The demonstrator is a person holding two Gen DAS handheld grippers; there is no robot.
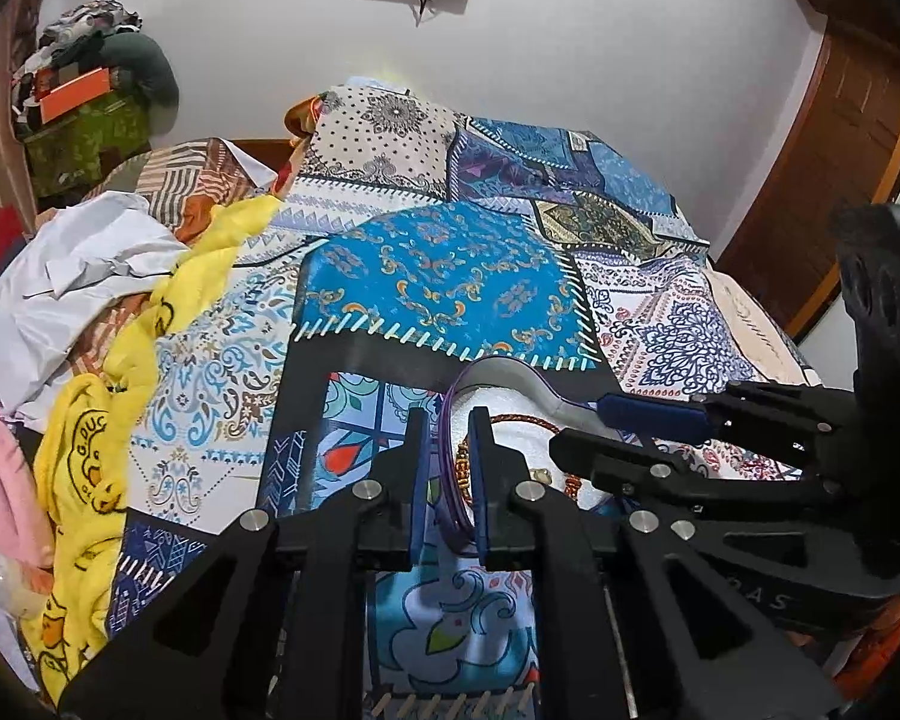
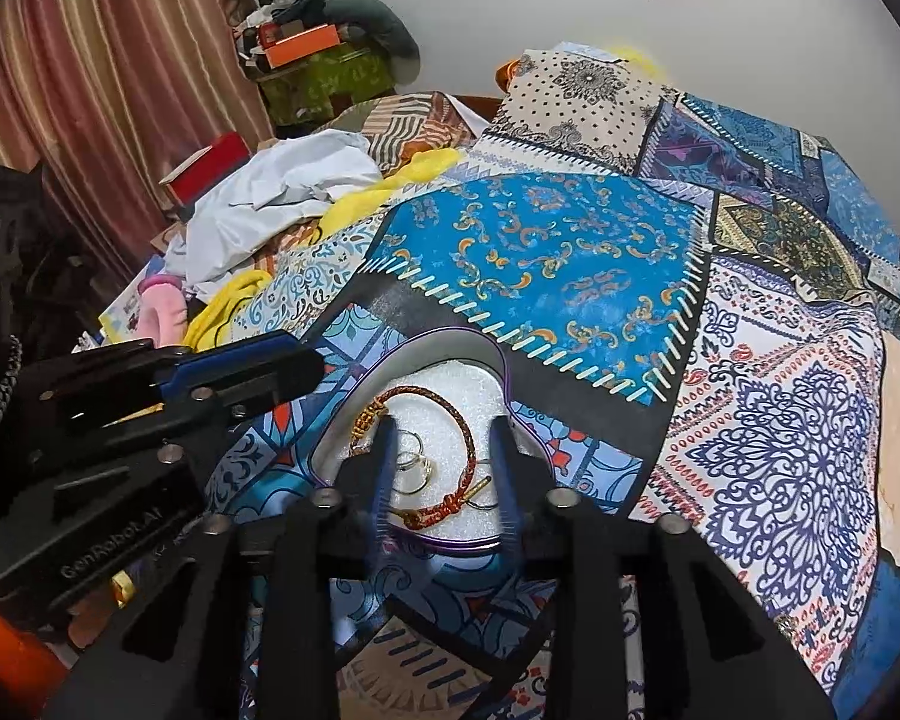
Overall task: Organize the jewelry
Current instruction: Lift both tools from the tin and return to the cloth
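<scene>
purple-rimmed, foam-lined heart-shaped tin (image 2: 498, 360) on patchwork bed quilt (image 2: 540, 240) | inside: red-gold braided cord bracelet (image 2: 459, 420), silver rings (image 2: 414, 468) | left gripper (image 1: 450, 480) pinching tin rim | right gripper (image 2: 444, 468) jaws apart over contents, holding nothing | sorting seemingly near done; loose gold ring (image 2: 120, 591) left outside

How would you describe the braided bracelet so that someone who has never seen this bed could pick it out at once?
On the patchwork bedspread lies a purple-rimmed tray with a white lining, just ahead of the right gripper. Inside it, the bracelet is the large red-and-orange braided cord loop with gold beads. The rings beside it are small, plain and metallic.
</scene>
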